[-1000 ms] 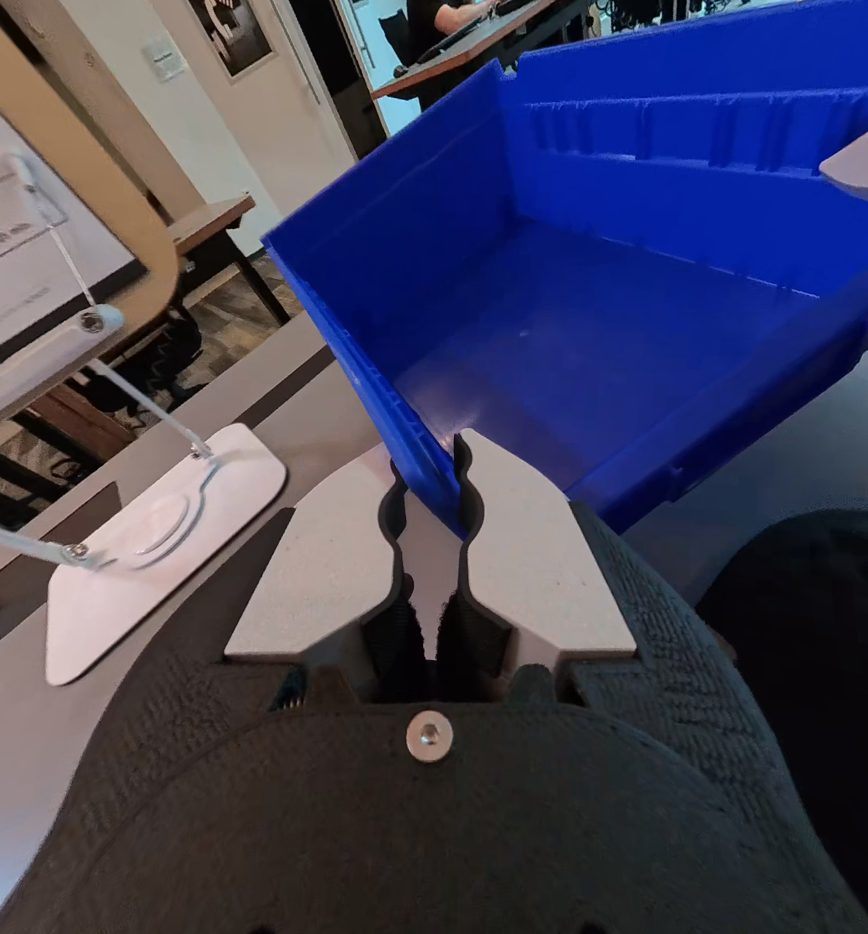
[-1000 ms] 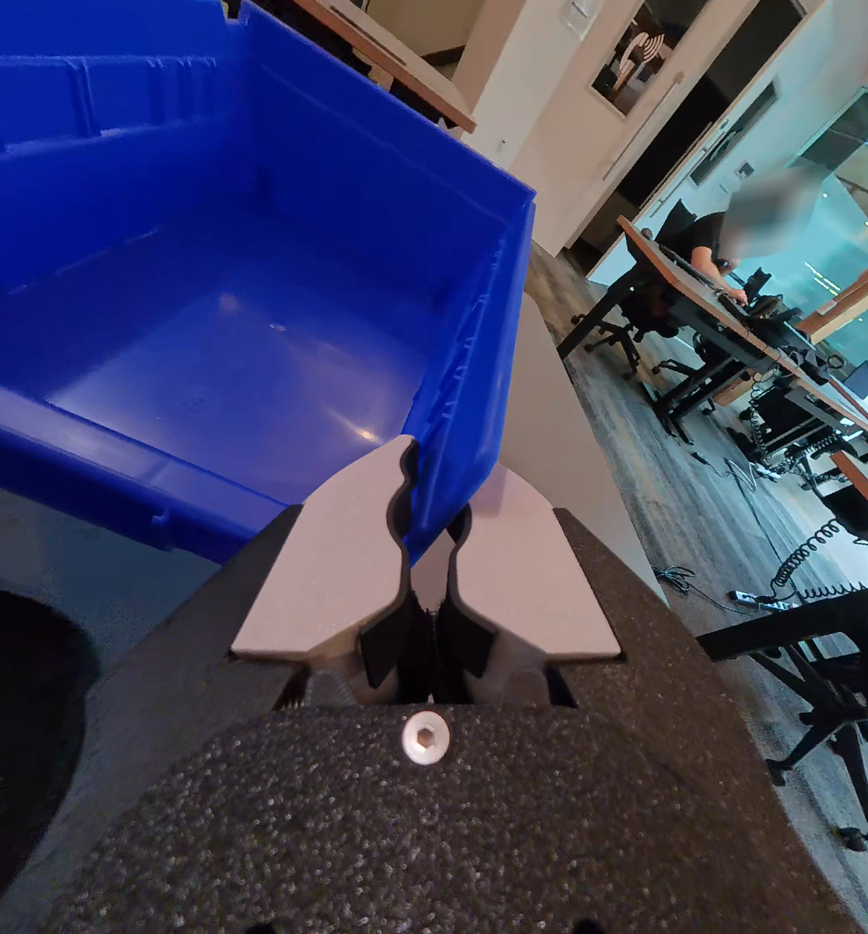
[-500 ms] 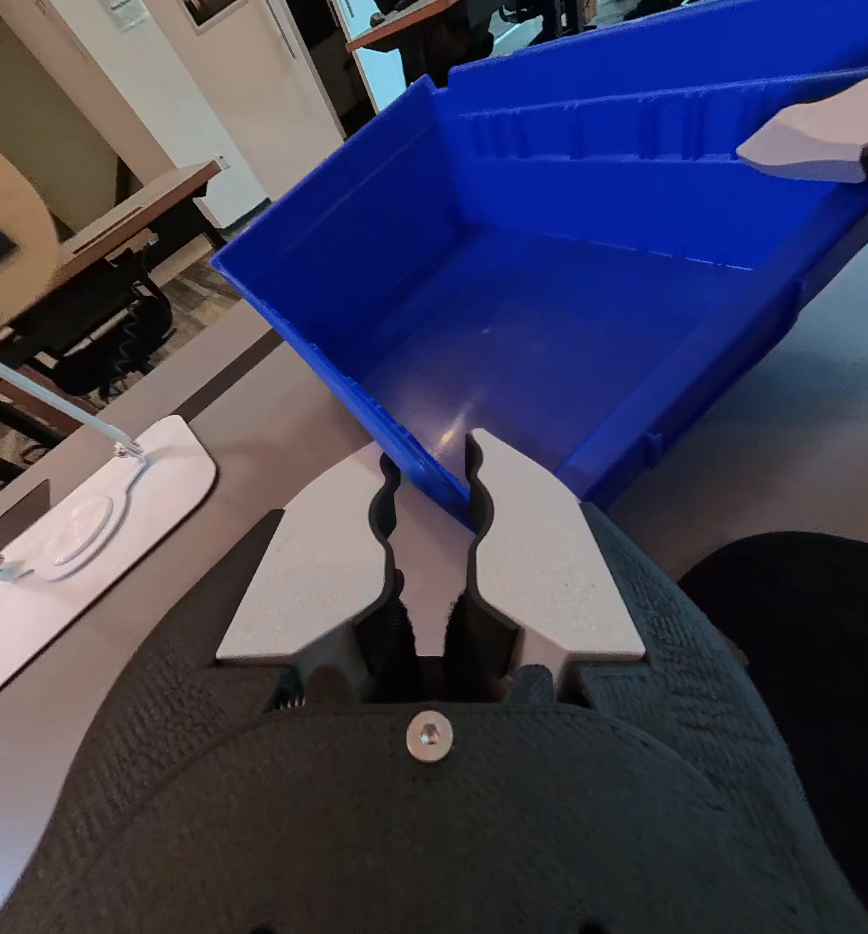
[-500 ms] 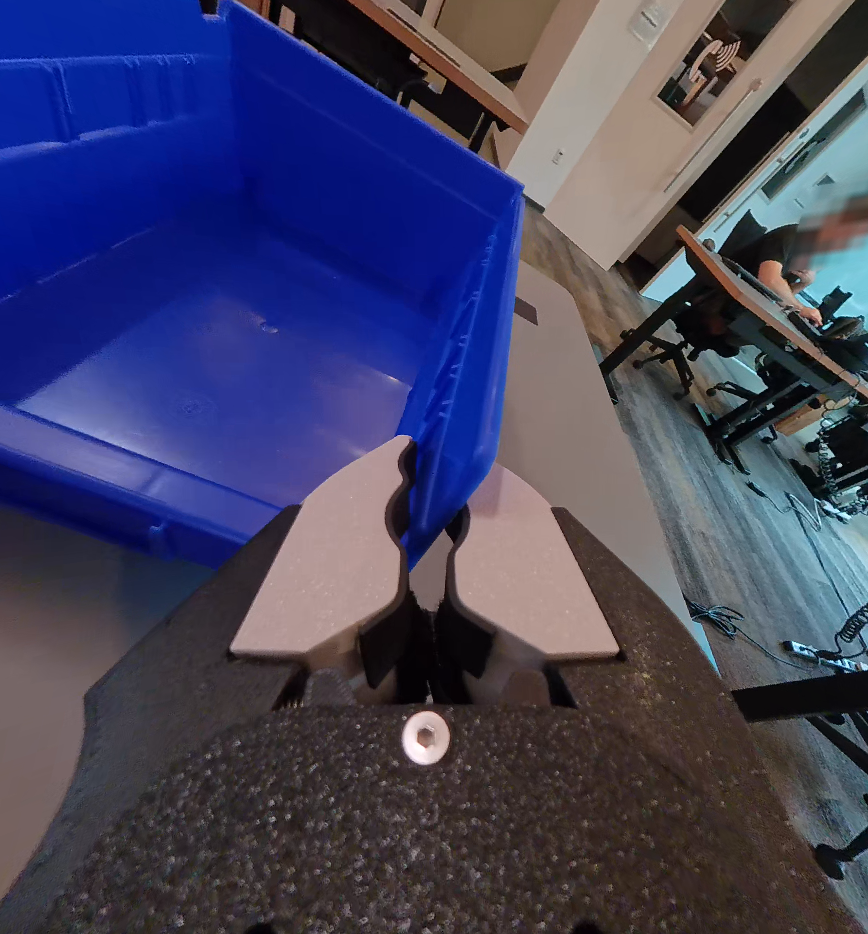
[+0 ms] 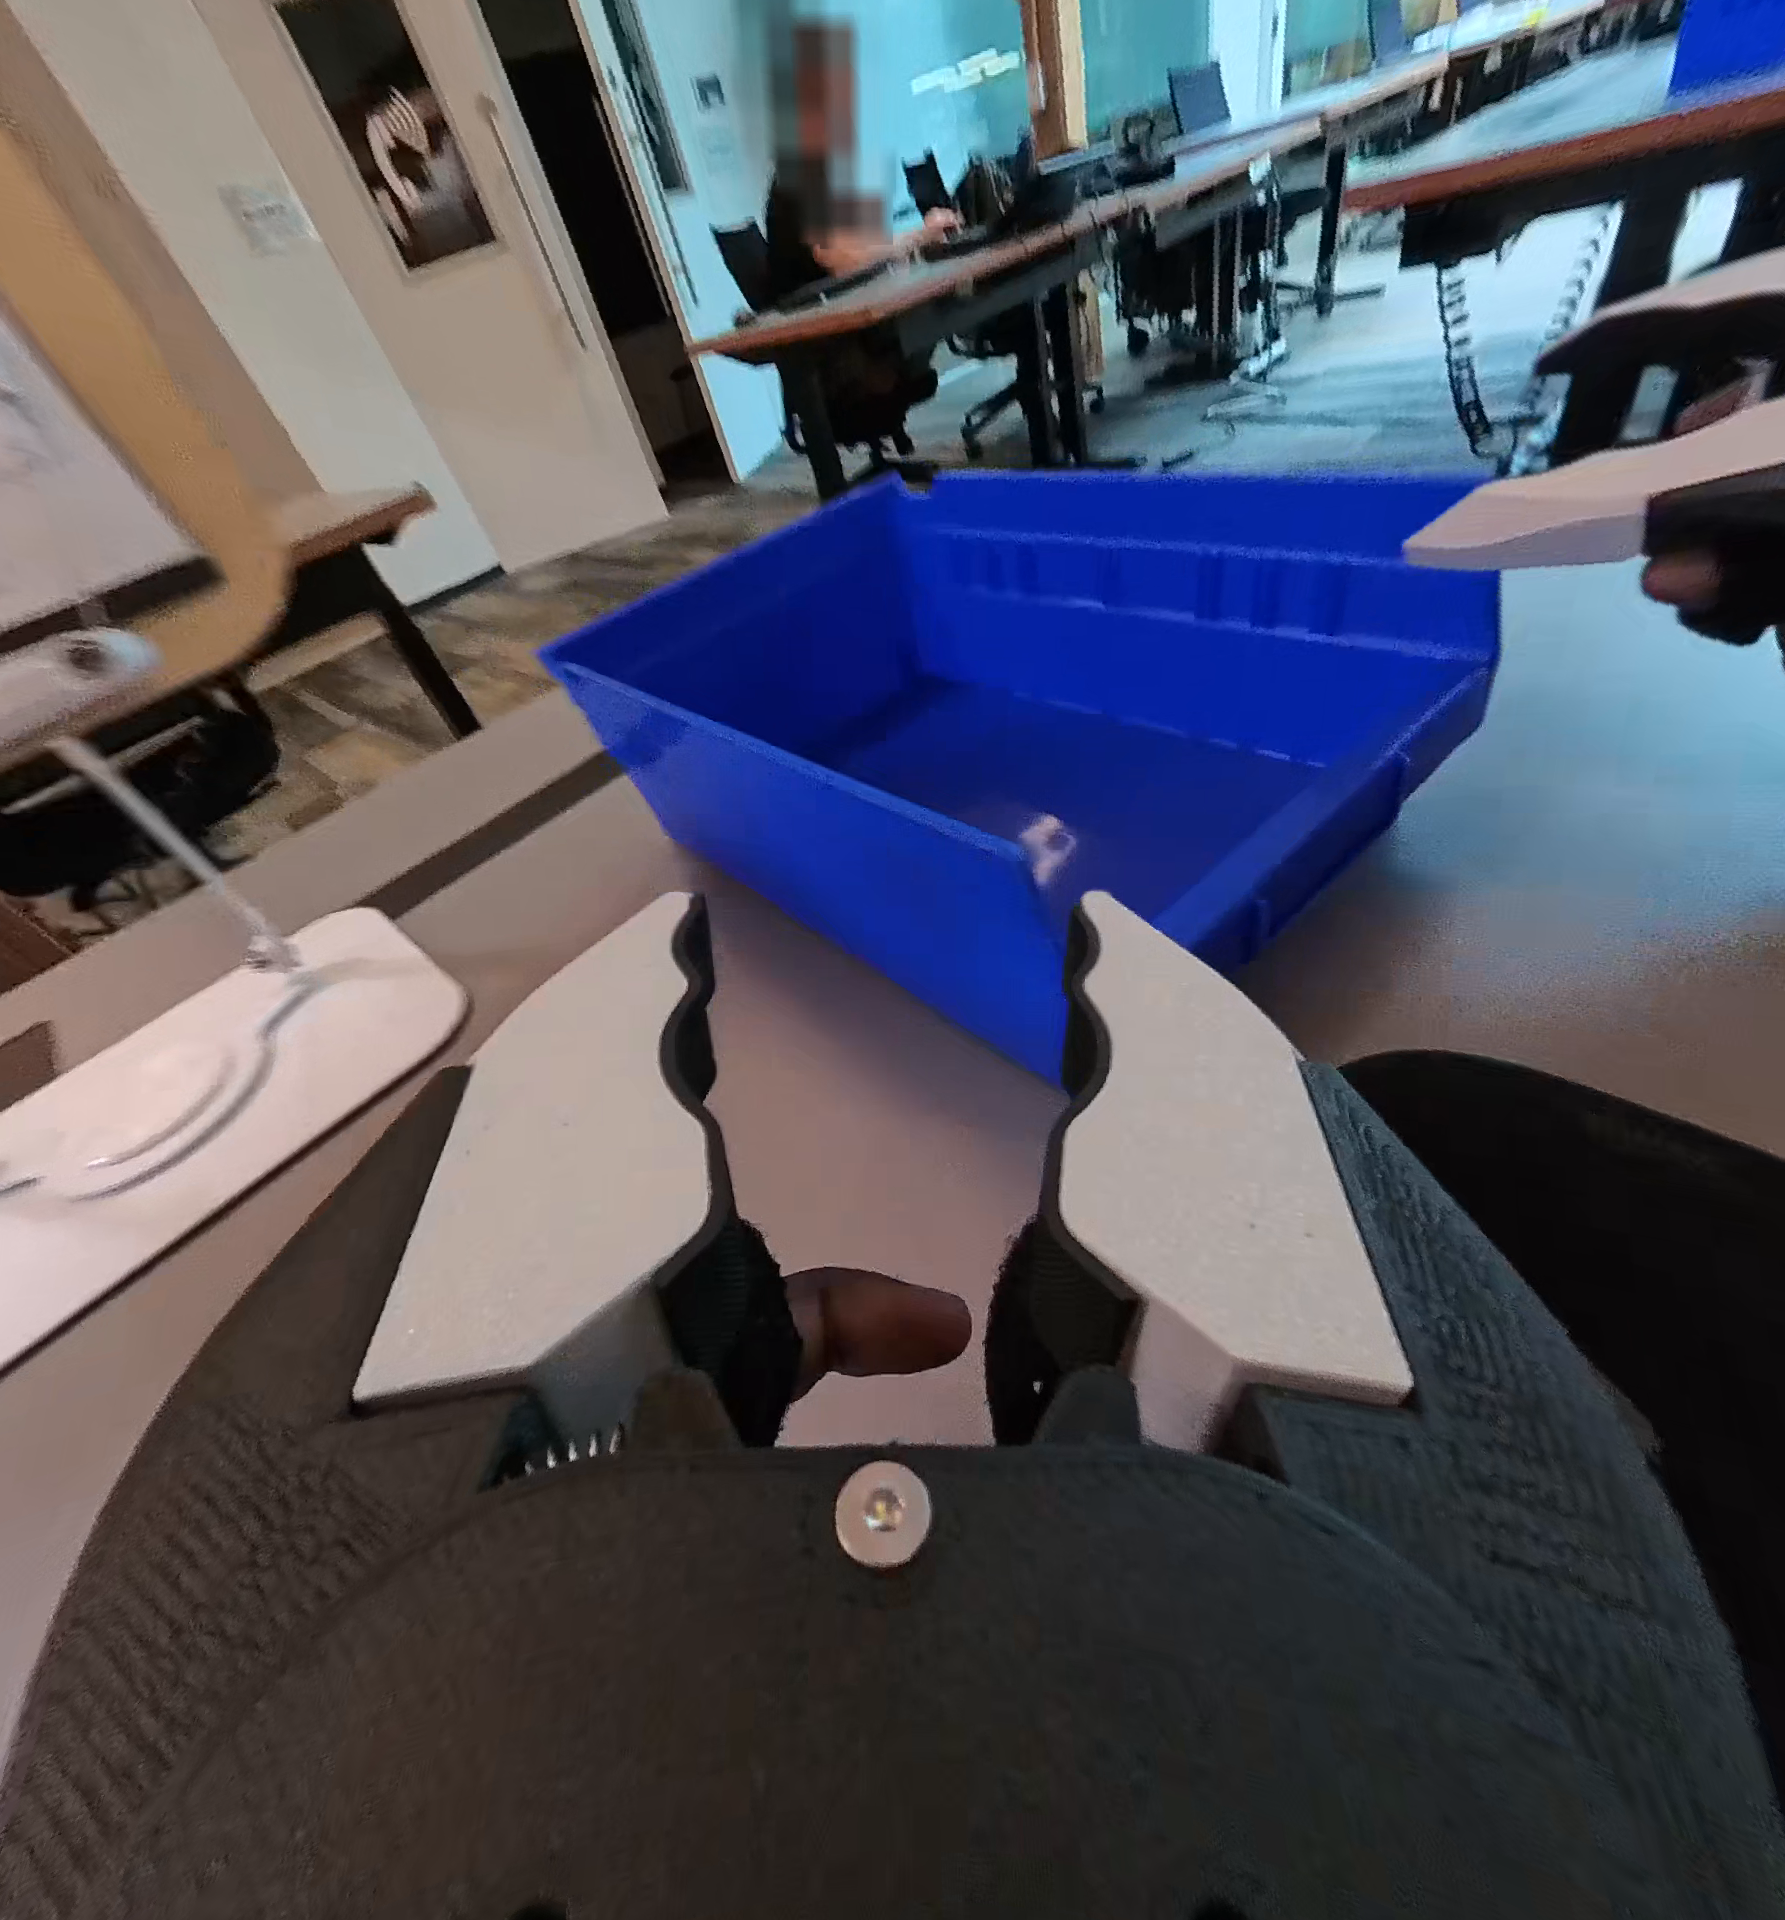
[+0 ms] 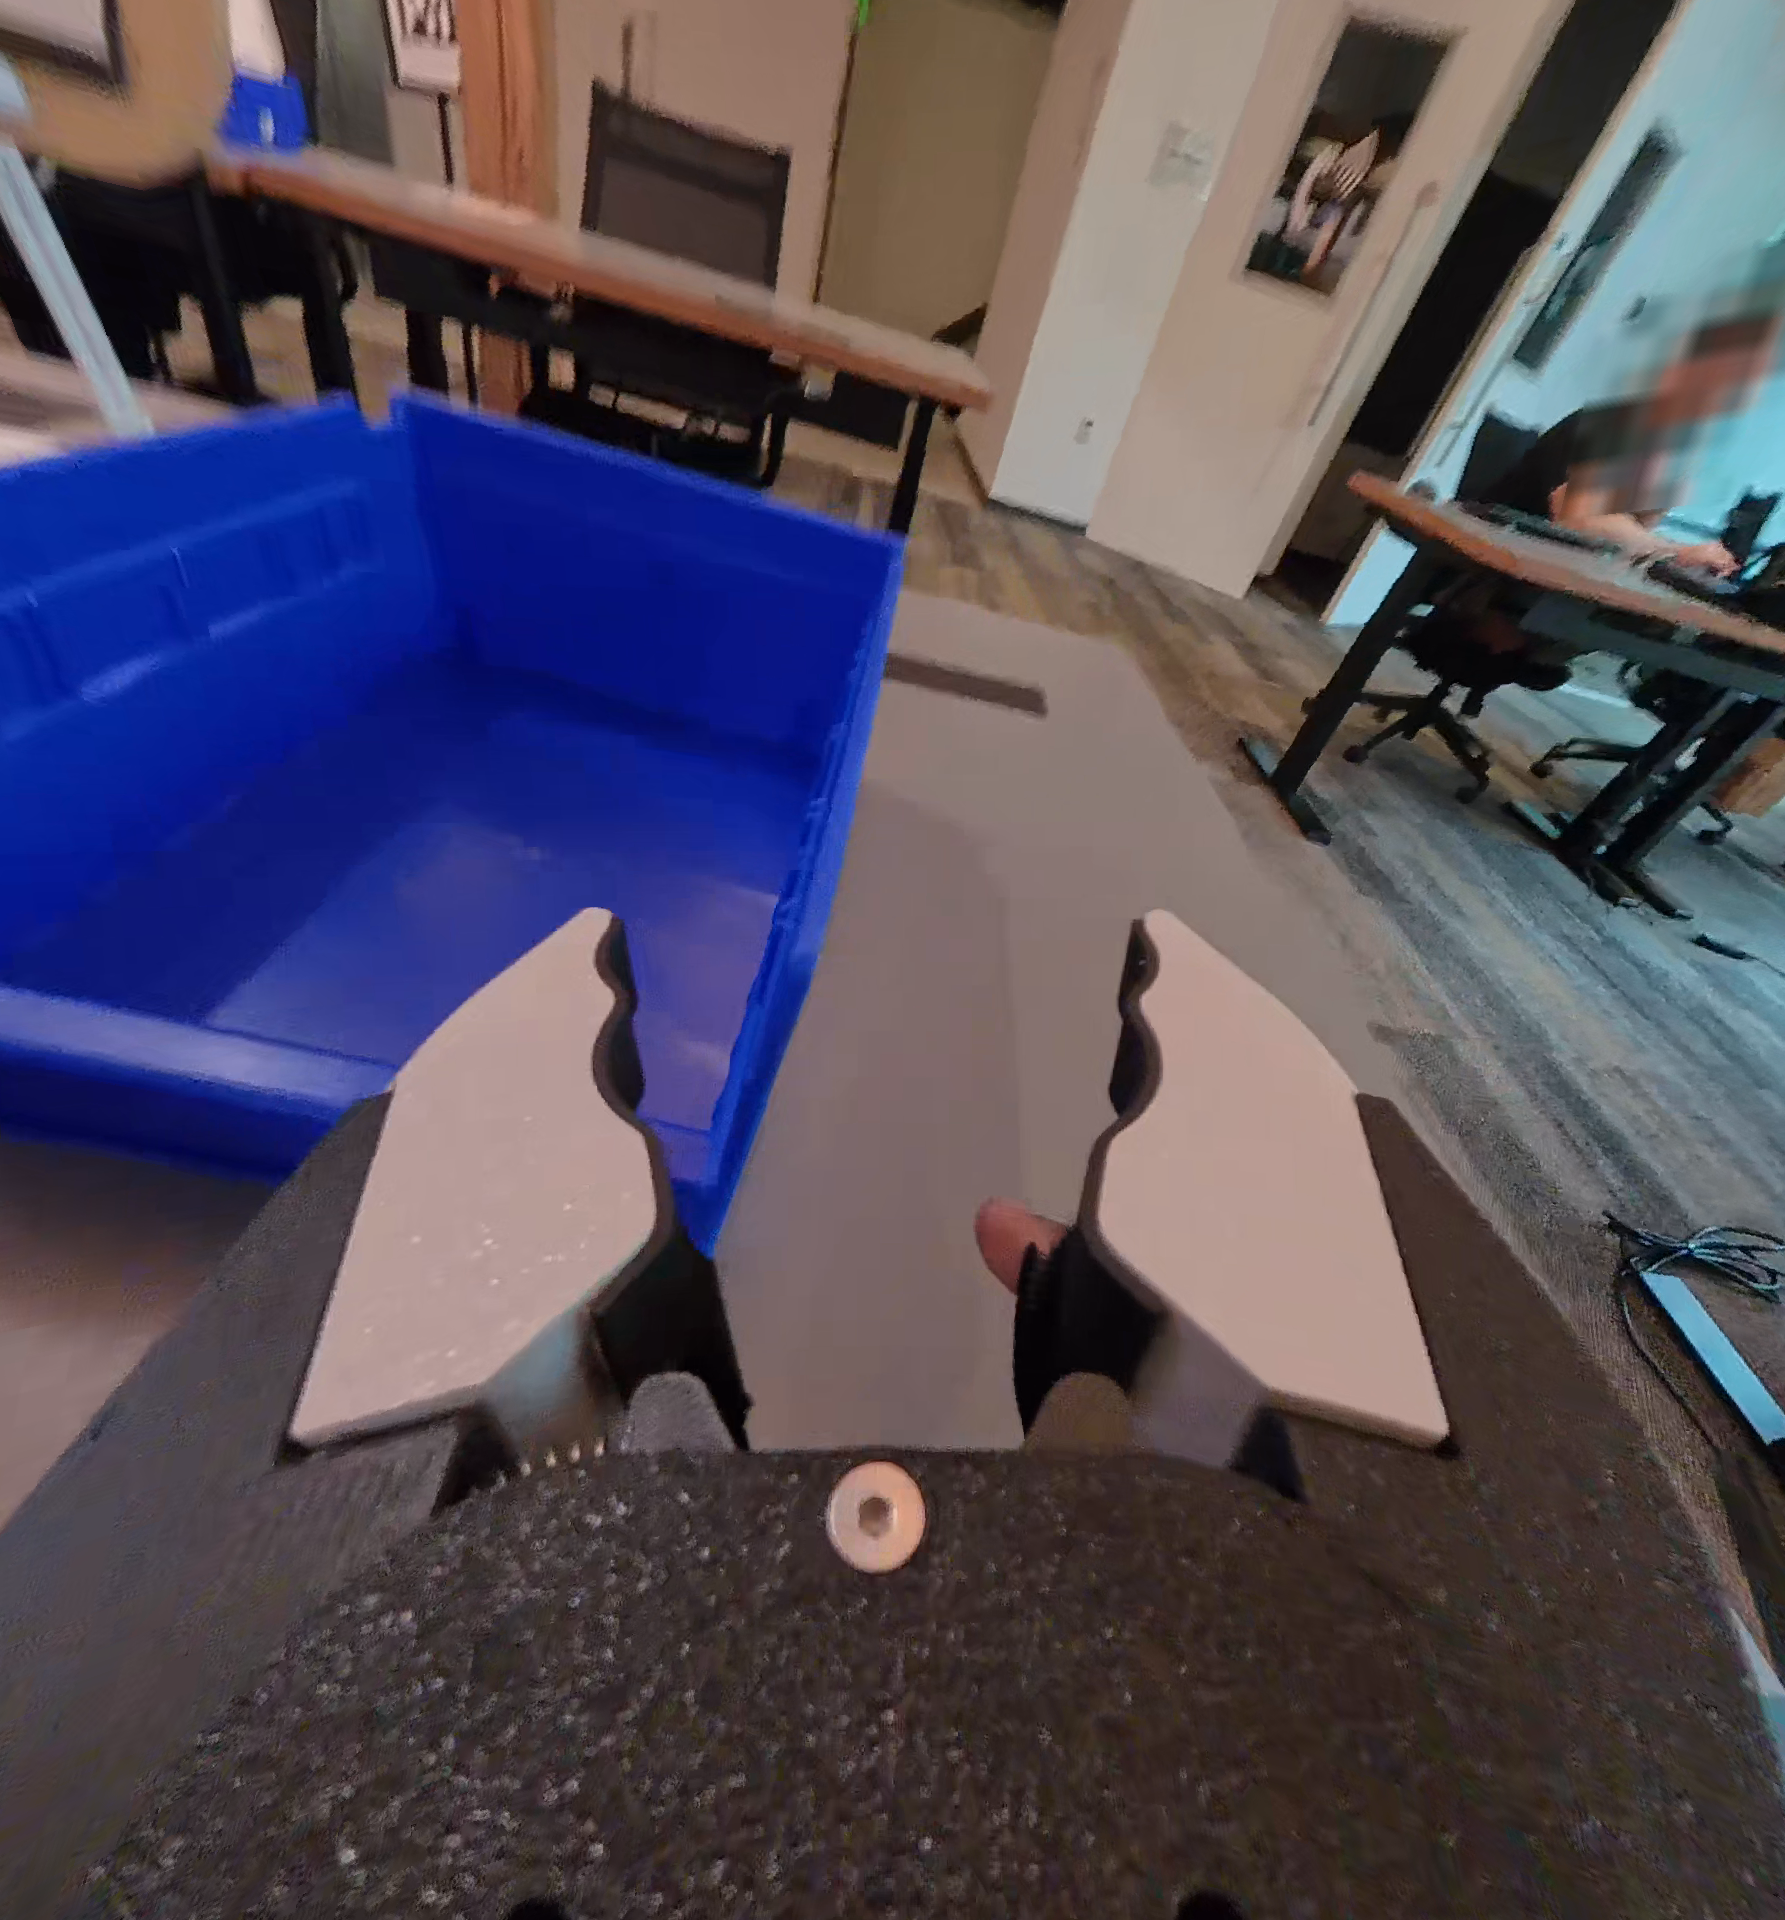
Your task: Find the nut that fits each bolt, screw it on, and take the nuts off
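The left gripper (image 5: 883, 914), a pair of grey wavy-edged tongs on a black textured body, is seen with its fingers spread wide apart and nothing held between them; a fingertip is visible low in the gap between them; the near corner of the blue rectangular plastic bin (image 5: 815, 821) is found just ahead of the right-hand finger, apart from it. The right gripper (image 6: 872, 920), of the same make, is likewise seen spread apart and empty; the bin's side wall (image 6: 815, 790) is placed just ahead of its left-hand finger, and bare grey tabletop (image 6: 971, 883) is seen between and beyond the fingers.

The bin is set flat on the grey table; no nut or bolt can be made out with certainty. A small pale blurred speck (image 5: 1046, 833) on the bin floor near the close corner is shown only in the left wrist view; what it is cannot be told. A white flat plate with bent wire (image 5: 192, 1060), to the left of the left gripper, is also shown in that view alone, as is the right gripper's finger (image 5: 1594, 509) hanging over the bin's far right corner. Floor cables (image 6: 1698, 1247) to the right of the right gripper are shown only in the right wrist view; a seated person at a wooden desk (image 6: 1594, 488) is seen far off.
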A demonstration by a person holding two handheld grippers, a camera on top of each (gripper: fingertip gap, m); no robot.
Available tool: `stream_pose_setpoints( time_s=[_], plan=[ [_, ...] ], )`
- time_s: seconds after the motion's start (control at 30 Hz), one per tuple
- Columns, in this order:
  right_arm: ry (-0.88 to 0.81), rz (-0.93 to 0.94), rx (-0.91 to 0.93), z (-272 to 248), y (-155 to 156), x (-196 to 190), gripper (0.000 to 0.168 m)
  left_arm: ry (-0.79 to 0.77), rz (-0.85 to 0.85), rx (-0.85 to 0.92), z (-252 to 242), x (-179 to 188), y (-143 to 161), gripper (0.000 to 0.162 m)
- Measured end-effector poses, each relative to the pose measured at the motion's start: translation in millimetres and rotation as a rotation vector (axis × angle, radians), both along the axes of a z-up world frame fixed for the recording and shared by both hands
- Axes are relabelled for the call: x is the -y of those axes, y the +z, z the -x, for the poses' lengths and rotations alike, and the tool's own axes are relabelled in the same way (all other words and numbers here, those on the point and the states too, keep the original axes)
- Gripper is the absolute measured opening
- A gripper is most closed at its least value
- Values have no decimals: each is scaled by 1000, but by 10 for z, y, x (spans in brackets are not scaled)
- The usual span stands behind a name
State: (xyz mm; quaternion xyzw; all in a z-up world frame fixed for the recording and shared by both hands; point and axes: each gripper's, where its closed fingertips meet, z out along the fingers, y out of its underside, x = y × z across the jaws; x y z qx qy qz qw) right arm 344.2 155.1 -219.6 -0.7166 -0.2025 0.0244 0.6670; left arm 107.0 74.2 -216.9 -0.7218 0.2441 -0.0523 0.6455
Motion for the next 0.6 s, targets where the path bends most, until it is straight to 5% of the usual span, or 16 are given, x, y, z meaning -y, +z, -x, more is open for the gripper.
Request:
stream_pose_setpoints(
  time_s=[0.2,0.4,0.6],
  plan=[
    [56,-185,-78,405,466,493,87,172,-97,56,1153,467,468,65],
    [237,-180,-40,1158,487,752,83,485,-194,15,2541,975,637,63],
    [291,-202,-75,1550,561,754,82,773,-116,-61,3586,1522,353,63]
  ],
)
